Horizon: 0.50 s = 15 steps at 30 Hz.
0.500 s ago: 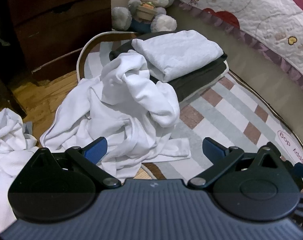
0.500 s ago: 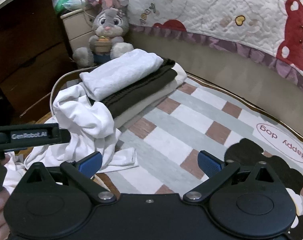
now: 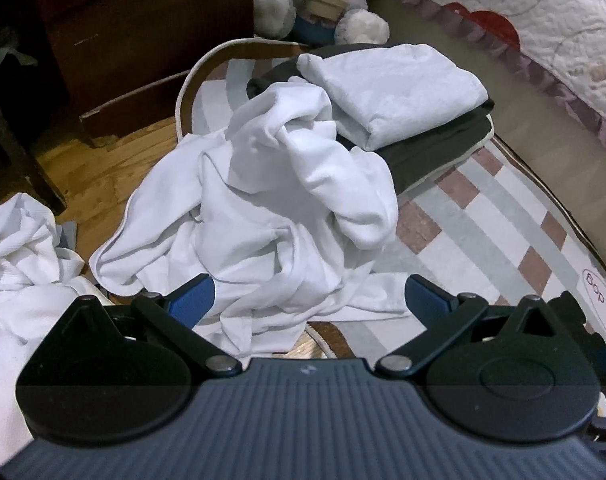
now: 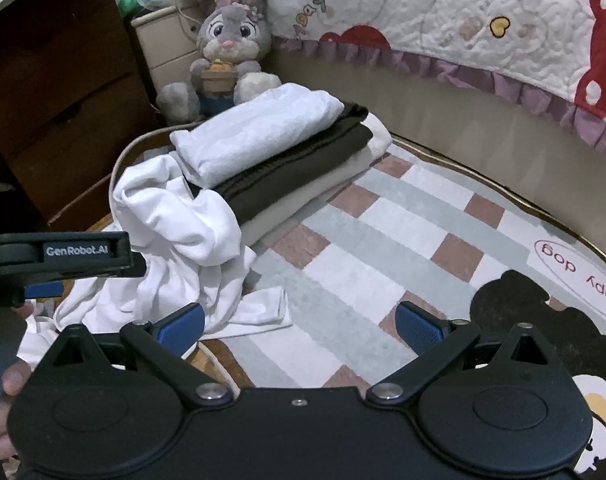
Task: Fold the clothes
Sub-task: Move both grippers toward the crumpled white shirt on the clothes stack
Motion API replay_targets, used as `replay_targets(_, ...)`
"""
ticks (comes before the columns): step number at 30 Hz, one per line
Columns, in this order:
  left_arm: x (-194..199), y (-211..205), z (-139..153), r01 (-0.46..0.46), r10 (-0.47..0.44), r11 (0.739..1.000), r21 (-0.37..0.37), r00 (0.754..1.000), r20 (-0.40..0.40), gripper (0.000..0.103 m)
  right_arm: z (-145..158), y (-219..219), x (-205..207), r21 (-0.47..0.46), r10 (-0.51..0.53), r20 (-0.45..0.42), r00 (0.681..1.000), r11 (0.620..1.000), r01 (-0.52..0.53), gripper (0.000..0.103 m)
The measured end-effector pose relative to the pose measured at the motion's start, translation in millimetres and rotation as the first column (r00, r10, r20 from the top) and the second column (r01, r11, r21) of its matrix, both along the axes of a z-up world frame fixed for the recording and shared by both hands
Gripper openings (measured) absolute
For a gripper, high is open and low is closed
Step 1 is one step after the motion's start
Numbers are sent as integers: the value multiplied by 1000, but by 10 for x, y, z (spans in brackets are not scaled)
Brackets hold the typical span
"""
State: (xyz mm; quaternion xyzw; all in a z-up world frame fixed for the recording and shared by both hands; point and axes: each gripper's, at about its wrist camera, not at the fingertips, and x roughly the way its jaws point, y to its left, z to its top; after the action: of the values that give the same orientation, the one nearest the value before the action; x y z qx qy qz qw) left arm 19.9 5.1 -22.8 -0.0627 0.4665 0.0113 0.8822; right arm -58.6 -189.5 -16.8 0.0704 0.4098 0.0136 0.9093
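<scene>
A crumpled white garment (image 3: 271, 208) lies heaped on the near left corner of the checked rug (image 3: 495, 216), spilling onto the wooden floor. My left gripper (image 3: 309, 304) hovers just over its near edge, open, blue pads wide apart and touching nothing. Behind it stands a folded stack (image 3: 399, 108): white piece on top, dark and beige ones beneath. In the right wrist view the same white garment (image 4: 183, 232) sits left of centre, and my right gripper (image 4: 299, 326) stands open above the rug (image 4: 383, 232), nothing between its pads. The left gripper's body shows at the left edge.
Another loose white cloth (image 3: 19, 264) lies on the floor at the left. A plush rabbit (image 4: 227, 60) sits behind the folded stack (image 4: 279, 152). Dark wooden drawers (image 3: 135, 32) stand at the back left, a quilted bed edge (image 4: 463, 40) along the right.
The left gripper has moved slightly forward and lower toward the crumpled garment, which looks larger. The right wrist view is nearly unchanged. Both grippers stay open.
</scene>
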Motion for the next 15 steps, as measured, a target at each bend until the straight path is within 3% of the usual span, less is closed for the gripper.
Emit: replay_targets(15,0,-51,19,19,-18,1000,-21,999,32,103,-120,-63,59,59,-36,-53,998,997,39,103)
